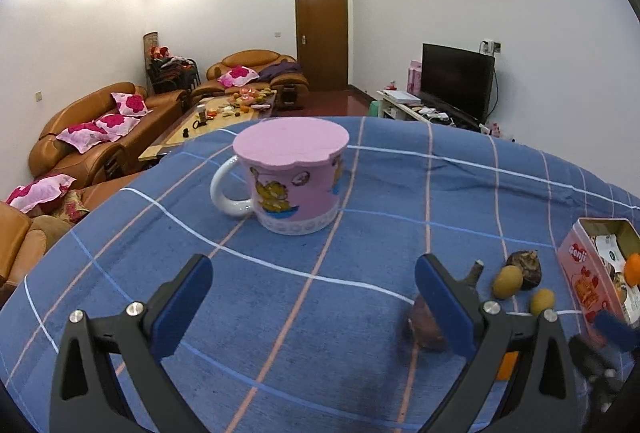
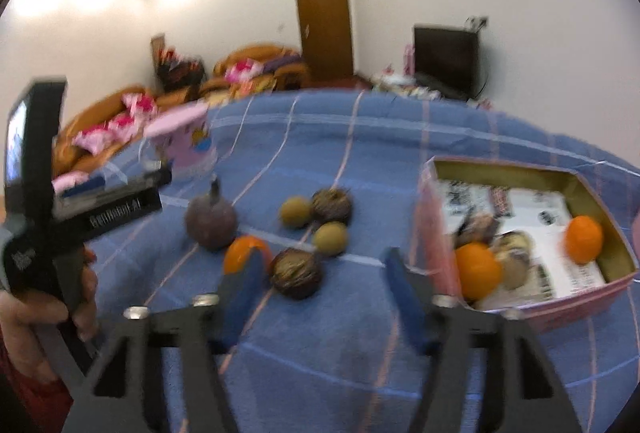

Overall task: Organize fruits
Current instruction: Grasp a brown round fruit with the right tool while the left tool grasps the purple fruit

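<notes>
Left wrist view. The left gripper (image 1: 314, 297) stands with its fingers wide apart and nothing between them, above the blue checked cloth (image 1: 360, 193). Straight ahead of the fingers sits a pink cartoon mug (image 1: 294, 199) with a white handle, covered by a pink lid (image 1: 291, 141). Beyond the right finger lie two small green-yellow fruits (image 1: 507, 281) and a dark brown fruit (image 1: 527, 269); further right is a pink tin box (image 1: 588, 281), open, with an orange (image 1: 633, 269) inside.

Right wrist view (blurred). The right gripper (image 2: 320, 297) has its fingers apart, gripping nothing. Just ahead of the left finger lie an orange (image 2: 240, 253) and a dark brown fruit (image 2: 296, 273); further ahead is a purple stemmed fruit (image 2: 211, 221). Beside the right finger the tin box (image 2: 436, 233) holds two oranges (image 2: 478, 271) and brownish fruits on printed paper.
</notes>
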A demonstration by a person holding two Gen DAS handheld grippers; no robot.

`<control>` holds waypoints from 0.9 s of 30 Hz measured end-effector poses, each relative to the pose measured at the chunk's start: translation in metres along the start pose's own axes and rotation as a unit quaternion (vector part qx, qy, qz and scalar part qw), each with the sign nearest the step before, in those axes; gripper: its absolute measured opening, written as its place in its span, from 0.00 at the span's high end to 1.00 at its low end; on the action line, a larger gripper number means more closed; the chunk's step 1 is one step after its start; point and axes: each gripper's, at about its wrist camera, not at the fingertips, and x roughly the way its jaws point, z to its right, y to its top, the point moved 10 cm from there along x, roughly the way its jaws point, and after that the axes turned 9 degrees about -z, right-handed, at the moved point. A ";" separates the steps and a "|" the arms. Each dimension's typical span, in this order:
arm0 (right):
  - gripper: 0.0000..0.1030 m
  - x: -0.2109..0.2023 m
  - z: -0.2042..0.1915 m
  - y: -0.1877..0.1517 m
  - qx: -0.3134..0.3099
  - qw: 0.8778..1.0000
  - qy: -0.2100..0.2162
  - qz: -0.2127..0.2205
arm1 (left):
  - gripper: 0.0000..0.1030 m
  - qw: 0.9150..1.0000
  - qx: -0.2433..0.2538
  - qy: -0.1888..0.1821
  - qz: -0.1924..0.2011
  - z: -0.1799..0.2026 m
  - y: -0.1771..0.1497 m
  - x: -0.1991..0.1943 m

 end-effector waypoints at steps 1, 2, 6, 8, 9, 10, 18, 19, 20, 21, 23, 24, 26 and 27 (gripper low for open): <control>0.54 0.005 -0.001 -0.001 0.005 1.000 0.003 -0.009 | 0.00 1.000 0.005 -0.003 -0.002 0.002 -0.001 0.000; 0.54 0.009 -0.001 -0.002 0.012 1.000 0.003 -0.016 | 0.01 1.000 0.008 -0.005 -0.002 0.003 0.001 0.000; 0.54 0.027 -0.004 -0.006 0.022 0.998 0.016 -0.053 | 0.01 1.000 0.024 -0.009 0.004 0.010 0.003 -0.004; 0.54 0.035 -0.005 -0.008 0.034 0.997 0.028 -0.068 | 0.01 0.999 0.029 -0.013 0.003 0.013 0.003 -0.004; 0.54 0.037 -0.004 -0.008 0.041 0.996 0.034 -0.073 | 0.01 0.999 0.031 -0.016 0.002 0.015 0.004 -0.004; 0.54 0.038 -0.004 -0.006 0.044 0.996 0.037 -0.073 | 0.01 0.999 0.031 -0.021 -0.001 0.017 0.003 -0.003; 0.60 0.043 -0.015 0.000 0.025 0.996 0.036 -0.077 | 0.01 0.996 0.061 -0.067 -0.011 0.040 -0.001 -0.003; 0.61 0.042 -0.015 -0.001 0.025 0.996 0.038 -0.077 | 0.01 0.995 0.069 -0.070 -0.011 0.044 -0.002 -0.003; 0.61 0.044 -0.016 -0.001 0.025 0.996 0.038 -0.077 | 0.01 0.994 0.076 -0.072 -0.011 0.047 -0.002 -0.003; 0.61 0.042 -0.016 -0.002 0.024 0.996 0.037 -0.077 | 0.01 0.993 0.086 -0.075 -0.013 0.052 -0.004 -0.002; 0.61 0.038 -0.013 -0.005 0.027 0.996 0.037 -0.073 | 0.01 0.990 0.108 -0.088 -0.023 0.065 -0.009 0.001; 0.61 0.032 -0.012 -0.006 0.029 0.997 0.040 -0.065 | 0.01 0.989 0.114 -0.092 -0.026 0.069 -0.010 0.001; 0.61 0.022 -0.008 -0.007 0.025 0.998 0.038 -0.049 | 0.02 0.986 0.123 -0.105 -0.035 0.079 -0.011 0.003; 0.61 0.013 -0.006 -0.008 0.018 0.999 0.033 -0.036 | 0.07 0.985 0.123 -0.109 -0.042 0.082 -0.011 0.006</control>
